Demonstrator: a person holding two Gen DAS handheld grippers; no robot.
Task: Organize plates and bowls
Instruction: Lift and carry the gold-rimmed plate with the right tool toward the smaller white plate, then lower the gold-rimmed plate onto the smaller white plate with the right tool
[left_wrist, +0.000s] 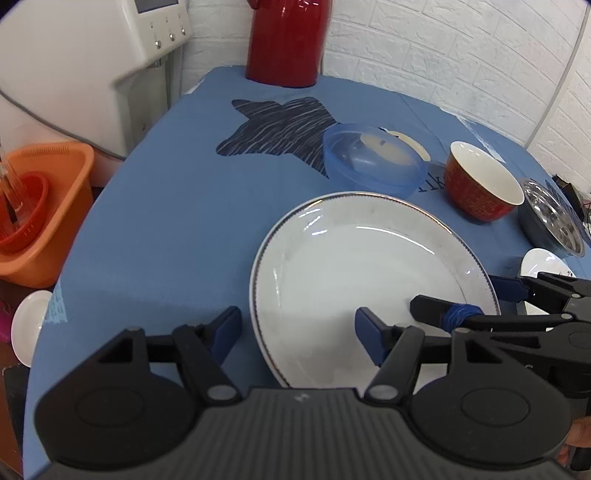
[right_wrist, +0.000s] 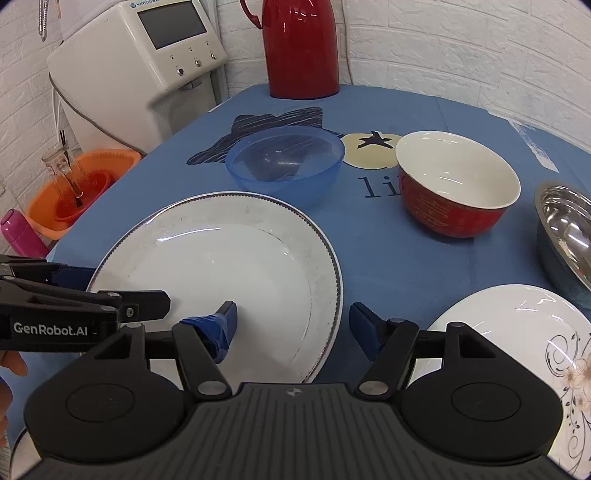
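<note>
On the blue-clothed counter (right_wrist: 399, 266), we bracket the large white plate (right_wrist: 221, 266) from both sides.

Our left gripper (left_wrist: 297, 330) and right gripper (right_wrist: 291, 325) both have their fingers spread, each straddling its near rim of the plate: one finger over the plate's well, the other outside on the cloth. The plate lies flat between them, directly ahead, equally near both. Beyond it stand the blue bowl (right_wrist: 284, 162) and red bowl (right_wrist: 458, 188), apart.

Bright, even light; glare streaks; fisheye-warped, dark corners.
</note>
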